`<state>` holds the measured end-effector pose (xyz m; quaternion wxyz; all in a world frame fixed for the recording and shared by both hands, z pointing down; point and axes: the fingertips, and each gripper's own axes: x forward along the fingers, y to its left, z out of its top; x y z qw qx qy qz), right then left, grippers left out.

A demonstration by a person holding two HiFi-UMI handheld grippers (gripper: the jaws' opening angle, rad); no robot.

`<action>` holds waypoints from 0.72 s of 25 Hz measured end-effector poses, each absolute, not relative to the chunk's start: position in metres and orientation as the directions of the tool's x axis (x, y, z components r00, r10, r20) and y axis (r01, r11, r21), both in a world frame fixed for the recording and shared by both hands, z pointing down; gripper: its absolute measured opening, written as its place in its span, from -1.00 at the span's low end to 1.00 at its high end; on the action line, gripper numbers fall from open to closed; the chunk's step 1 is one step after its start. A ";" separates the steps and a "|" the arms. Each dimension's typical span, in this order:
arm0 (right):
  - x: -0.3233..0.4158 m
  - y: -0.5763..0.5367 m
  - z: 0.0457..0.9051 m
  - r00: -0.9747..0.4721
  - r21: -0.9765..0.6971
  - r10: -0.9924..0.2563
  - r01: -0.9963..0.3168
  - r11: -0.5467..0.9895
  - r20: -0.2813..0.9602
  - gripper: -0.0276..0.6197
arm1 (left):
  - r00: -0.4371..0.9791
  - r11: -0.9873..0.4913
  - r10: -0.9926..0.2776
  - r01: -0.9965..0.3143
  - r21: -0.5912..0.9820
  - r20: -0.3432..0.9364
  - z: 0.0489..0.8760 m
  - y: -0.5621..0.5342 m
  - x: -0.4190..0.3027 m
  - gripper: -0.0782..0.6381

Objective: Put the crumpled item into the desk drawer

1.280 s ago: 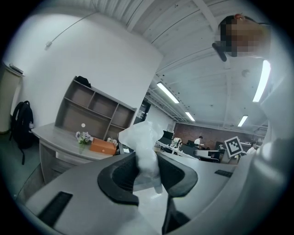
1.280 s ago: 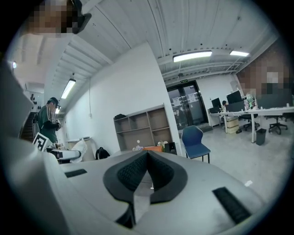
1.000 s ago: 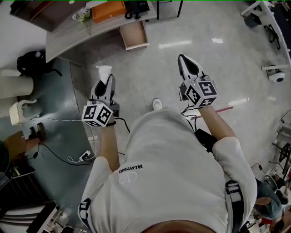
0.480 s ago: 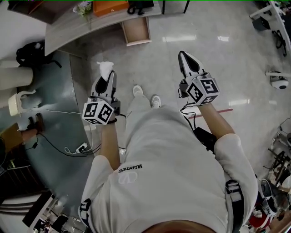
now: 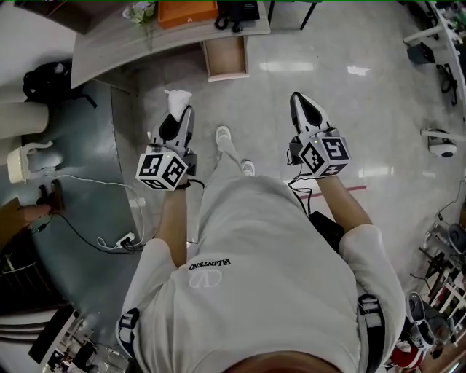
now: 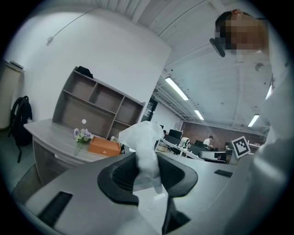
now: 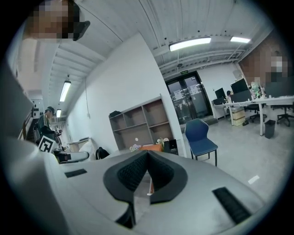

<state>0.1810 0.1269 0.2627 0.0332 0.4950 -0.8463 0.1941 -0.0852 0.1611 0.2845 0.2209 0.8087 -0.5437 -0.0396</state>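
Moved since earlier: left gripper (image 5: 183, 114) and its white load sit higher in the head view than a second ago; a shoe (image 5: 223, 135) has stepped forward between the two tools; right gripper (image 5: 298, 99) has held about the same place.
Left tool: jaws partway closed, clamped on the crumpled item (image 5: 177, 98); the left gripper view shows the pads pinching its lower part (image 6: 144, 151), with the white bulk standing up above the jaw tips.
Right tool: jaws pressed together, nothing between them (image 7: 147, 160); carried level with the left tool, on the other side of the person's legs.
Crumpled item, place: in the air over the floor, in front of the desk (image 5: 116, 47), short of the drawer and not in it.
Drawer (image 5: 226, 58): pulled out from the desk front, open top showing, ahead of the item and a little to its right.
On desk: orange box (image 5: 188, 12), small flowers (image 5: 140, 11) beside it, dark telephone (image 5: 240, 11) on the box's right.
Left gripper view, background: same orange box (image 6: 104, 146) and flowers (image 6: 81, 134) on the desk, open shelf unit (image 6: 98, 108) behind.
Floor, left side: black backpack (image 5: 44, 80) by the desk end; white cable and power strip (image 5: 124, 240) nearer the person.
Right gripper view, background: blue chair (image 7: 200, 137) standing on the floor, right of the shelf unit.
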 end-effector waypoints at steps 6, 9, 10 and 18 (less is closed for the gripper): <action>0.150 0.080 0.265 -0.502 -0.299 -0.825 -0.854 0.425 0.261 -0.92 | 0.473 -0.352 -0.863 -0.816 0.459 0.178 0.295 0.103 -0.081 -0.46; 0.133 0.054 0.263 -0.497 -0.281 -0.828 -0.859 0.428 0.260 -0.92 | 0.495 -0.365 -0.849 -0.801 0.475 0.182 0.300 0.080 -0.083 -0.46; 0.127 0.046 0.264 -0.495 -0.280 -0.829 -0.861 0.426 0.262 -0.92 | 0.499 -0.366 -0.847 -0.798 0.478 0.185 0.303 0.072 -0.085 -0.46; 0.085 -0.009 0.278 -0.478 -0.278 -0.826 -0.871 0.404 0.298 -0.92 | 0.552 -0.385 -0.805 -0.766 0.515 0.218 0.328 0.017 -0.101 -0.46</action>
